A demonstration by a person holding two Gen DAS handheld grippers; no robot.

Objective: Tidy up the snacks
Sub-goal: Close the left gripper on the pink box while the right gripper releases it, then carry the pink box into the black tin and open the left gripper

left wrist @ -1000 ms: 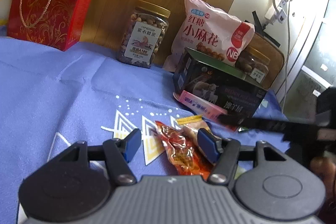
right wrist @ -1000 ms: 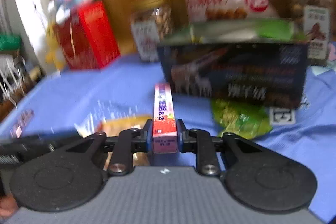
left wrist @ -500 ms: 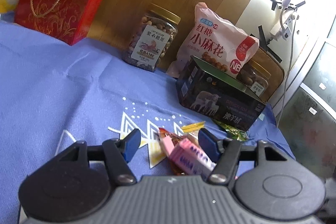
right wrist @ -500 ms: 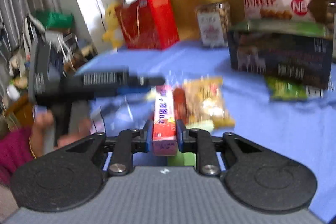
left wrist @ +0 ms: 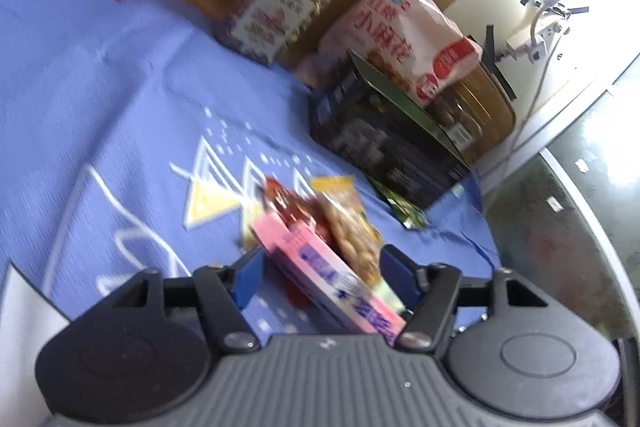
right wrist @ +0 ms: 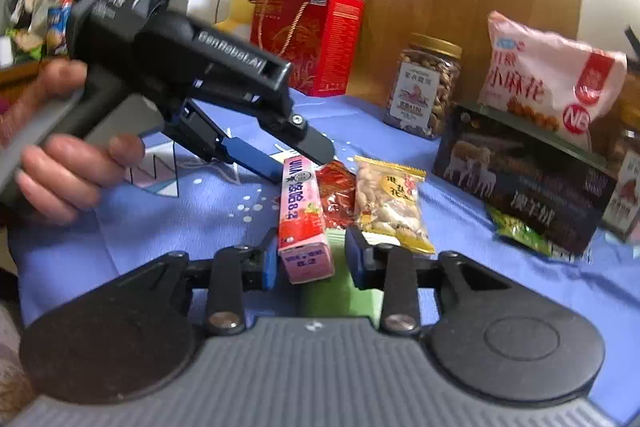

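Pink carton (right wrist: 303,223) between parted right fingers (right wrist: 269,259), left fingers (left wrist: 249,277) apart (blurred), green packet (right wrist: 520,231) half-hidden.

Open blue cloth (right wrist: 132,227) at 9 o'clock of snack pile, passage free there. Left gripper (right wrist: 288,155) blocks 11 o'clock approach over pink carton (right wrist: 302,211). Peanut packet (right wrist: 390,203) and red packet (right wrist: 338,193) crowd 1 o'clock. Dark box (right wrist: 520,171), jar (right wrist: 424,91), pink bag (right wrist: 548,79) wall off 2 o'clock; gap behind them probably none, view blurred.
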